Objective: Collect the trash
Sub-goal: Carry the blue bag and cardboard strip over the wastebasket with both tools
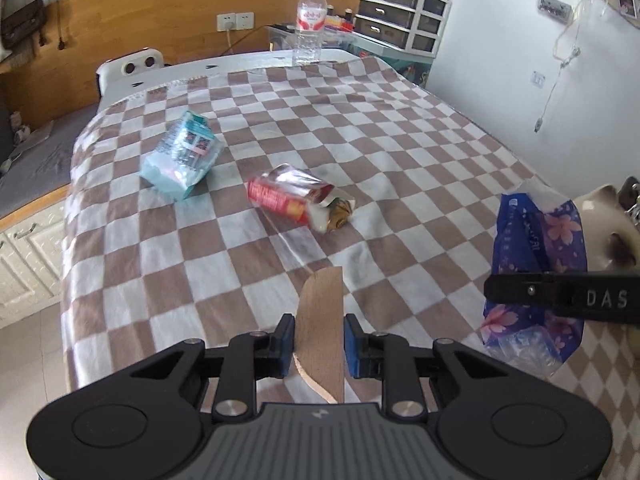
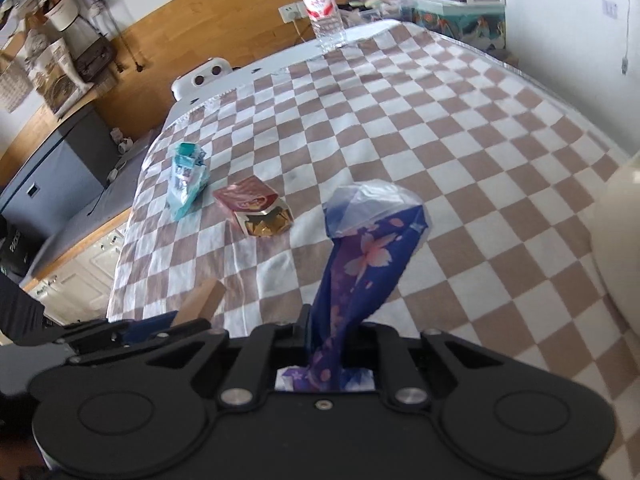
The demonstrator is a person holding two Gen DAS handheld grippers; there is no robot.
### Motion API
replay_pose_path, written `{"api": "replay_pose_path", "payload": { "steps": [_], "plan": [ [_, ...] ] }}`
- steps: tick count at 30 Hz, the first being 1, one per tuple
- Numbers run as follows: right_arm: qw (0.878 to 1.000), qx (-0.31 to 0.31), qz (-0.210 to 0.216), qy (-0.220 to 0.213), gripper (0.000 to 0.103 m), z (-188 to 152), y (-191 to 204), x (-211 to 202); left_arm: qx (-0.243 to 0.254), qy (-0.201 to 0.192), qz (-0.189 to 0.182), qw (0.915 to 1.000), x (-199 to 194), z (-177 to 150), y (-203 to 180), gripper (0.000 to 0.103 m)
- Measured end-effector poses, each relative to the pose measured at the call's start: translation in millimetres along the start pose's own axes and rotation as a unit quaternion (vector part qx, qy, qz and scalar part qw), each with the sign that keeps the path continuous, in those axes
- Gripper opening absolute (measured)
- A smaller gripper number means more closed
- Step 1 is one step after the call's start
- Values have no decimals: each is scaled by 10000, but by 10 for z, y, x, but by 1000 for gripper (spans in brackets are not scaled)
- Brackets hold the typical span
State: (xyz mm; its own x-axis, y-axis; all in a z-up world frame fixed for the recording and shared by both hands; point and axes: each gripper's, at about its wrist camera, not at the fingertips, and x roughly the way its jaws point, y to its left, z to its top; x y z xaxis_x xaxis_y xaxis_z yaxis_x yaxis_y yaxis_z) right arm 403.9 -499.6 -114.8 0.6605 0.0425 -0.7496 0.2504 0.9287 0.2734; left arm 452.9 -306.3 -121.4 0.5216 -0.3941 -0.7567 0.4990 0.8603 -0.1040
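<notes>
Home room, checkered tablecloth [image 1: 400, 128], drawer organizer [image 1: 402, 16]

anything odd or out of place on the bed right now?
Yes. Two snack packages lie loose on the checkered blanket: a teal packet tipped on its side and a torn-open red wrapper, its contents showing. The left gripper holds a tan strip; the right gripper is clamped on a blue floral bag.
</notes>
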Motion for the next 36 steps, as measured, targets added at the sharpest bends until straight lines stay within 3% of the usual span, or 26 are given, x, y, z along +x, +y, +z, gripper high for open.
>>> {"api": "replay_pose_path", "payload": {
  "steps": [18,27,36],
  "plan": [
    [9921,-1157,51,-488,10,-445,547,-867,-722,-508,196,9959,-1138,-508,202,27],
    [9891,-1399,168,-416,10,-737,1015,-991,-1076,-604,275,9920,-1570,-883,666,27],
    [9828,-1768,487,-230,10,-996,1830,-901,-1395,-614,472,9872,-1875,-1186,1377,27]
  ]
}}
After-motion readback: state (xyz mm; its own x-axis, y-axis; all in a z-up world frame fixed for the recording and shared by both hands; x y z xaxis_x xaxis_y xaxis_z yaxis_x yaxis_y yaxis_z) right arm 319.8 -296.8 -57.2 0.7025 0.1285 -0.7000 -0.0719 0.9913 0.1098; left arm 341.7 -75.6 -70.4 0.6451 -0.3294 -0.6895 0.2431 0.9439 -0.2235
